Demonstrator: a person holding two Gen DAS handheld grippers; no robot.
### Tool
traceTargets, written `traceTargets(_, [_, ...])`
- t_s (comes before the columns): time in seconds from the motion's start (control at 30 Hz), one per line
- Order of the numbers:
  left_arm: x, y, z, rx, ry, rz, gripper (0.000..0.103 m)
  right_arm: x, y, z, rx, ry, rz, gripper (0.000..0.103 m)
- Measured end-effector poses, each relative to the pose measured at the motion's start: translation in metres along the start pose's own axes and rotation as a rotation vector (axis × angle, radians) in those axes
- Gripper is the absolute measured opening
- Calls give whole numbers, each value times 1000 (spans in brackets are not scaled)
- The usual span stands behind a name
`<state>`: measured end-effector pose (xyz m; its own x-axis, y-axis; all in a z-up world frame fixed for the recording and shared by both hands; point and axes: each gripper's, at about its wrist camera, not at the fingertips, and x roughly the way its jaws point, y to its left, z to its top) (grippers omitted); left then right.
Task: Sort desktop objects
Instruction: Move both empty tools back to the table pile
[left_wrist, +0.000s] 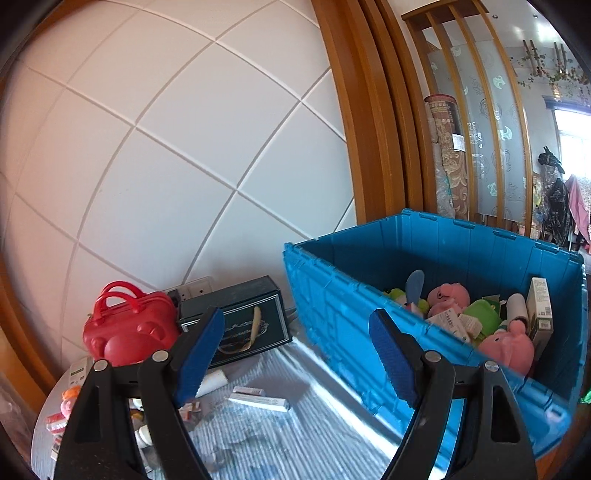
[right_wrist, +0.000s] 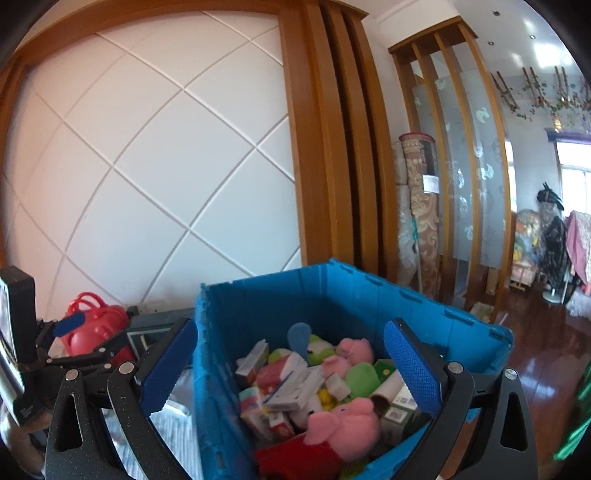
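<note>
My left gripper (left_wrist: 297, 317) stands open and holds nothing; it hangs over the silver striped table cover (left_wrist: 295, 435), just left of the blue crate (left_wrist: 332, 295). Small white boxes (left_wrist: 258, 400) lie on the cover below it. My right gripper (right_wrist: 290, 325) is wide open above the blue crate (right_wrist: 229, 332), with nothing pressed between its blue pads. The crate holds pink pig plushes (right_wrist: 343, 417), green plush toys (right_wrist: 362, 374) and several small cartons (right_wrist: 295, 384). The left gripper (right_wrist: 88, 336) also shows at the left edge of the right wrist view.
A red bear-shaped case (left_wrist: 125, 328) and a dark green box (left_wrist: 251, 317) stand against the white panelled wall. Small packets and toys (left_wrist: 66, 406) crowd the table's left edge. A wooden door frame (left_wrist: 369, 147) and rolled rugs (left_wrist: 447, 155) rise behind the crate.
</note>
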<state>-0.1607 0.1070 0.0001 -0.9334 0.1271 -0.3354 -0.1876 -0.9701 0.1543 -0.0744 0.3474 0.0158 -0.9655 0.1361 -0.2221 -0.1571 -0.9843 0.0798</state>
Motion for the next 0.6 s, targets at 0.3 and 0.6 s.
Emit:
traceTargets(0.3, [-50, 97, -65, 7, 32, 88, 81, -16, 102, -31, -47, 48, 101, 103])
traceTargets(0.6, [-71, 174, -132, -19, 92, 159, 81, -11, 166, -63, -95, 110, 183, 103])
